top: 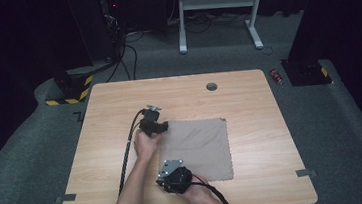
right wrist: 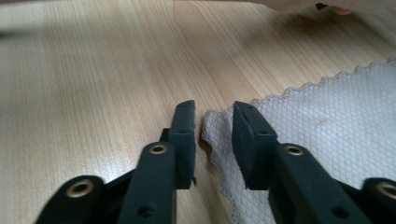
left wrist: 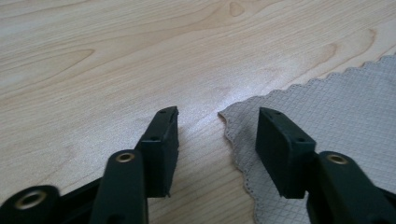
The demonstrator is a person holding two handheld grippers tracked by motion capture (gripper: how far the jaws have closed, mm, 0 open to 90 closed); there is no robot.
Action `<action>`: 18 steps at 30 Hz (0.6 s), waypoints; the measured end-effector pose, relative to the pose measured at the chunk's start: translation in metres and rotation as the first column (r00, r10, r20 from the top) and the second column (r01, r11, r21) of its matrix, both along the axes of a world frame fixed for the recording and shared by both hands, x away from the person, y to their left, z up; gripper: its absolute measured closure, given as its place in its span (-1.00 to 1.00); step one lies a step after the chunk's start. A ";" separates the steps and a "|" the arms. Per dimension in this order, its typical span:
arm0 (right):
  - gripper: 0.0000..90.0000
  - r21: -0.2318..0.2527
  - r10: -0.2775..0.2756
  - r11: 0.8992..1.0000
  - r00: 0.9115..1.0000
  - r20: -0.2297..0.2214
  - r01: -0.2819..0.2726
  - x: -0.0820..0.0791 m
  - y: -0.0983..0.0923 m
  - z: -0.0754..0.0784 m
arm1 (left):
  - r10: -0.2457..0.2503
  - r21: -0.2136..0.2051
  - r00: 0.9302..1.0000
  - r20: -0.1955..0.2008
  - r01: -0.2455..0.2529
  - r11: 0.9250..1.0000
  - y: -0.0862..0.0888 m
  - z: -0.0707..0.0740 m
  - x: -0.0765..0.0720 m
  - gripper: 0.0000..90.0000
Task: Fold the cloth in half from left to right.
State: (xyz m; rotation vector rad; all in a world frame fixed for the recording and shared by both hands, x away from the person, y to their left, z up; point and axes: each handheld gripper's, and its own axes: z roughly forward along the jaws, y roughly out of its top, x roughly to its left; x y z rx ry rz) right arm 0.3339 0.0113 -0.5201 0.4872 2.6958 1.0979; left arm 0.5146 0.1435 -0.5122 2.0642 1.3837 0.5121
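Note:
A grey-brown cloth (top: 196,148) with a scalloped edge lies flat on the wooden table (top: 249,100). My left gripper (top: 161,128) is at its far left corner. In the left gripper view the jaws of the left gripper (left wrist: 218,116) stand open astride that corner of the cloth (left wrist: 327,116), low over the wood, with the pads apart from it. My right gripper (top: 166,177) is at the near left corner. In the right gripper view the right gripper (right wrist: 215,109) has its jaws closer together, with the cloth's (right wrist: 327,126) corner tip in the gap and not pinched.
A round cable hole (top: 211,86) sits near the table's far edge. Grey tape marks (top: 65,198) are stuck at the near corners. On the carpet beyond the far right corner lies a red can (top: 277,76). A white desk frame (top: 217,8) stands farther back.

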 end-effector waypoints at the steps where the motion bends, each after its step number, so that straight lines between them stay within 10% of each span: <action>1: 0.63 -0.004 0.002 1.000 1.000 0.004 -0.002 -0.001 0.001 0.000 | -0.007 0.002 1.000 -0.003 0.007 1.000 -0.001 0.001 0.000 0.16; 18: 0.98 -0.019 -0.006 1.000 0.999 0.032 0.007 0.000 0.002 0.001 | -0.092 0.008 0.996 -0.005 0.092 0.996 -0.011 0.002 0.000 0.97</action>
